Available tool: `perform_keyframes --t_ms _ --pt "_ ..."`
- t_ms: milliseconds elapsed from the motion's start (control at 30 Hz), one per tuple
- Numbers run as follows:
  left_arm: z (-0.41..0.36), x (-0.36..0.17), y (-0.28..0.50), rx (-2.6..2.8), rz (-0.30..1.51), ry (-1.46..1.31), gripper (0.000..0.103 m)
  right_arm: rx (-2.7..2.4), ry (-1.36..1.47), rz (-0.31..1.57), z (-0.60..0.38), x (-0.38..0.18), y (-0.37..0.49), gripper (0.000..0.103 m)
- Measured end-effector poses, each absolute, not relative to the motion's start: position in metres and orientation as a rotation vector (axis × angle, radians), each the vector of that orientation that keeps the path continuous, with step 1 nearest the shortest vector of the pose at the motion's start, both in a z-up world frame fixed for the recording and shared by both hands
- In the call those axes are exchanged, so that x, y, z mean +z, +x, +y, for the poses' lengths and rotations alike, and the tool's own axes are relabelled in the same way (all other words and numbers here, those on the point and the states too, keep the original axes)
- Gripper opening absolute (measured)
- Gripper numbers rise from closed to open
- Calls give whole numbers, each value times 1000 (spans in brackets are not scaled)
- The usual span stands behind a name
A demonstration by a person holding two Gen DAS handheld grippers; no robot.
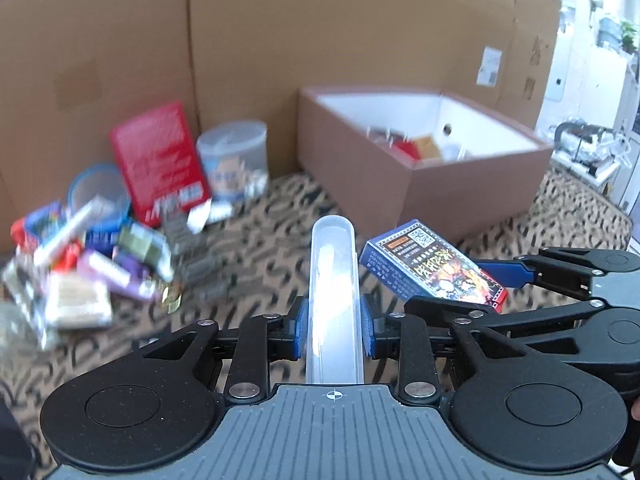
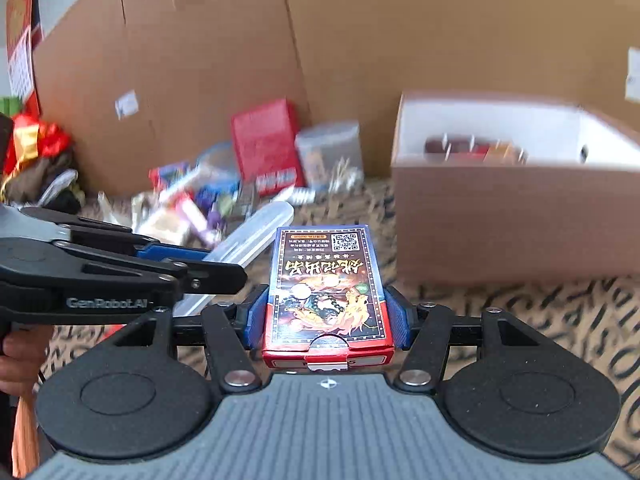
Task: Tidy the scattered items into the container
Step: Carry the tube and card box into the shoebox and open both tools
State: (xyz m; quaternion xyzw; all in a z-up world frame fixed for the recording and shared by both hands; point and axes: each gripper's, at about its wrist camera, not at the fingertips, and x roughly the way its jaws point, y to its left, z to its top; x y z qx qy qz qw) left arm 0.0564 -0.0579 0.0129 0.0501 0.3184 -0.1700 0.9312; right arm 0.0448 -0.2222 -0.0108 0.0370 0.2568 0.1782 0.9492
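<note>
Carrying is underway: left gripper is clamping a long translucent plastic case, right gripper is gripping a blue-and-red printed card box, both next needing release over the white-lined brown cardboard container.

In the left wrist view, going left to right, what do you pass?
Pile of small items → red box → clear tub → clear case in the left gripper → card box → right gripper.
</note>
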Motion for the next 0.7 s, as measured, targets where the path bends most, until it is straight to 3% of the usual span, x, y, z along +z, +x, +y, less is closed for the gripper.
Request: perform_keyframes --t_ms 400,700 --pt "-129 68 110 -430 496 161 25 227 103 353 -291 44 72 65" --pt "-192 69 190 -495 533 159 25 117 112 369 -350 49 132 65"
